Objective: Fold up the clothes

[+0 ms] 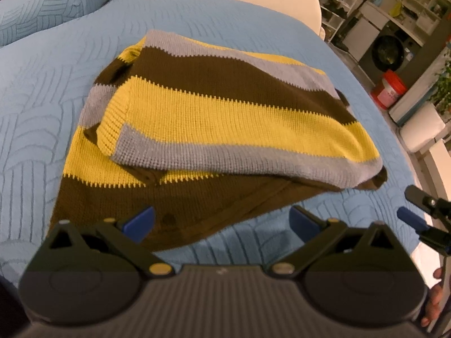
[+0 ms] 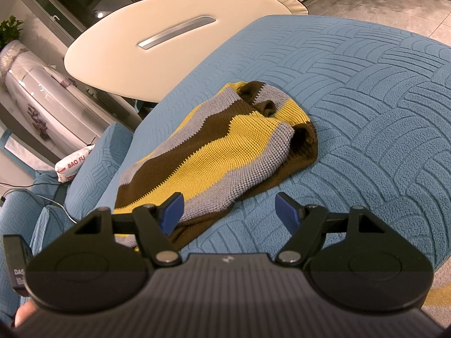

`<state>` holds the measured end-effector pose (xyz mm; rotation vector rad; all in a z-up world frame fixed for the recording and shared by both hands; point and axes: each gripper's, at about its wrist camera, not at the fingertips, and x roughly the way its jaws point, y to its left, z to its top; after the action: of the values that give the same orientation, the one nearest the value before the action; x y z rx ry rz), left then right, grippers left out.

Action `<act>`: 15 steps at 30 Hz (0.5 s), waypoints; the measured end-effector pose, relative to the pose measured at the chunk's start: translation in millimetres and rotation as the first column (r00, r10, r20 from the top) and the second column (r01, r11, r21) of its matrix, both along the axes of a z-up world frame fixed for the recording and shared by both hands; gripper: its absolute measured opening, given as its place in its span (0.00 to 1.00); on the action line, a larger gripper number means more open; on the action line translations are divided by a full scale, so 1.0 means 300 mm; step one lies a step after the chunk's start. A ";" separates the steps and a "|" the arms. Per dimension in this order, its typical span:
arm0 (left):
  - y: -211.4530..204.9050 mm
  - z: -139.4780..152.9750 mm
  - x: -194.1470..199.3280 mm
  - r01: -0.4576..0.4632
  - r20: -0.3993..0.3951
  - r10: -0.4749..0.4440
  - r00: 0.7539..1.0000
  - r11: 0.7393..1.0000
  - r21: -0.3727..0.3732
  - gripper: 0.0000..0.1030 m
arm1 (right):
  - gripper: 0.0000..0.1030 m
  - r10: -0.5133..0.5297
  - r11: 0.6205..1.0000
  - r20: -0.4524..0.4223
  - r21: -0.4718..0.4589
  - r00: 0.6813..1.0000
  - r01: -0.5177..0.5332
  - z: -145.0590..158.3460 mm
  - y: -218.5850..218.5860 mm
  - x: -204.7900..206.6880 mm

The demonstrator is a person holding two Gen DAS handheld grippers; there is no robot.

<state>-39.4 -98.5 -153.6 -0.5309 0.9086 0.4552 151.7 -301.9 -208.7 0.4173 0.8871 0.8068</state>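
A knitted sweater [image 1: 214, 118] with yellow, brown and grey stripes lies folded over on a blue quilted cushion [image 1: 42, 112]. It also shows in the right wrist view [image 2: 225, 146]. My left gripper [image 1: 222, 221] is open and empty just above the sweater's near brown edge. My right gripper [image 2: 229, 211] is open and empty at the sweater's near edge, its left fingertip [image 2: 173, 211] over the cloth. The right gripper's blue fingertip also shows at the right edge of the left wrist view [image 1: 411, 219].
A cream oval table [image 2: 157, 42] stands beyond the cushion. A second blue cushion [image 1: 50, 8] with a white bag [image 2: 73, 166] lies to the left. Shelves, a washing machine [image 1: 389, 50] and a red bucket [image 1: 390, 90] stand on the floor at the right.
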 end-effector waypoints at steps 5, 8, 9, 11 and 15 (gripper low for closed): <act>0.040 0.008 0.000 -0.031 0.004 0.031 1.000 0.999 0.006 1.00 | 0.73 0.001 1.000 -0.001 0.002 1.000 -0.001 -0.004 -0.004 0.004; 0.069 0.012 0.011 -0.053 0.012 0.053 0.999 0.999 0.012 1.00 | 0.73 -0.003 1.000 -0.019 0.013 1.000 0.004 -0.009 -0.009 0.011; 0.077 0.015 0.020 -0.060 0.014 0.060 0.998 0.998 0.025 1.00 | 0.73 -0.006 1.000 -0.027 0.019 1.000 0.006 -0.011 -0.011 0.015; 0.090 0.018 0.043 -0.065 0.012 0.065 0.998 0.997 0.048 1.00 | 0.73 -0.010 0.999 -0.045 0.030 0.999 0.012 -0.015 -0.015 0.022; 0.103 0.029 0.112 -0.051 0.014 0.050 0.999 0.996 0.067 1.00 | 0.73 -0.028 0.996 -0.118 0.078 0.993 0.038 -0.031 -0.030 0.059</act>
<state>-5.7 -67.7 -144.9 -0.4956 0.8666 0.5262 169.2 -311.0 -218.1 0.5526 0.9565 0.7955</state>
